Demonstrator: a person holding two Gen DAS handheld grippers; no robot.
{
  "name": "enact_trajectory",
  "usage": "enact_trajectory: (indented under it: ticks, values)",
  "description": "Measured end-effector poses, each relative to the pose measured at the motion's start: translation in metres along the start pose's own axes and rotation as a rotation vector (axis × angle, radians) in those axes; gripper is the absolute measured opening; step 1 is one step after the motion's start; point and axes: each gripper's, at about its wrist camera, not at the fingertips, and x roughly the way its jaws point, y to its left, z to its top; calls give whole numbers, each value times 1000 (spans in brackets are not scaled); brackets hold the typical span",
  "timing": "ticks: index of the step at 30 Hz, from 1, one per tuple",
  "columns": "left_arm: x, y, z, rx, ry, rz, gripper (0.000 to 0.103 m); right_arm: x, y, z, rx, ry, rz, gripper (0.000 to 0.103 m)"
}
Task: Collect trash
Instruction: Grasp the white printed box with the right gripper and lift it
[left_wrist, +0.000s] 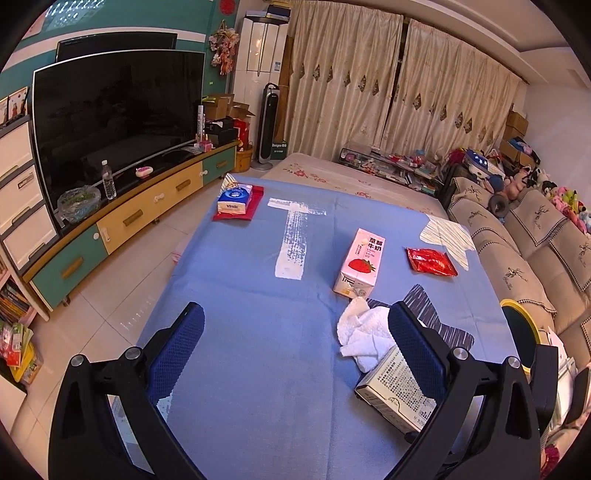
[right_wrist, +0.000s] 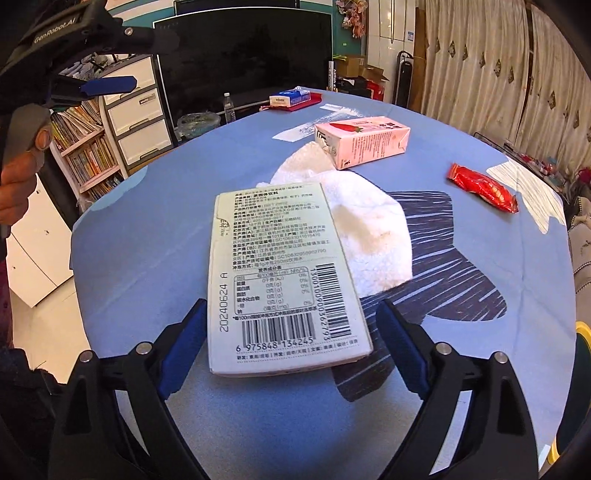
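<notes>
Scanning from the desk's (left_wrist: 258, 369) left edge, a tissue pack (left_wrist: 235, 199) on a red cloth (left_wrist: 255, 211) sat near the far left corner, probably not trash. The left claw (left_wrist: 295, 332) hovered over the near edge, its jaws apart and empty. Further right a pink milk carton (left_wrist: 359, 263) lay on its side mid-desk, a crumpled white tissue (left_wrist: 364, 334) just before it, and a red wrapper (left_wrist: 431, 261) toward the right edge. The right claw (right_wrist: 291, 343) stood with jaws apart around the near end of a flat white box (right_wrist: 284, 273), pads not pressing on it. That box looked pale, lightly worn, printed with barcodes, and partly overlapped the tissue. Judging by this, collecting had barely started: all four pieces remained on the desk, and a yellow-rimmed bin (left_wrist: 517, 314) waited beyond the right edge.
</notes>
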Motion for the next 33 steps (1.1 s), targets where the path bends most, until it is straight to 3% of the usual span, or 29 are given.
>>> enact_trajectory:
  ticks: [2,3,15,33]
  values:
    - [2,-4,-1,7,5,-2,98,1,2,0,-4,-4,-1,82]
    - [1,-5,-1,9,6,-3,98,1,3,1,-5,-4,0,73]
    - [-3,-16,-3,31,1,-4,98,-17,4,5,25,-45,3,71]
    - [-11,-31,-6,59,-8,-9,98,-98,-15,15,124,-238,49,70]
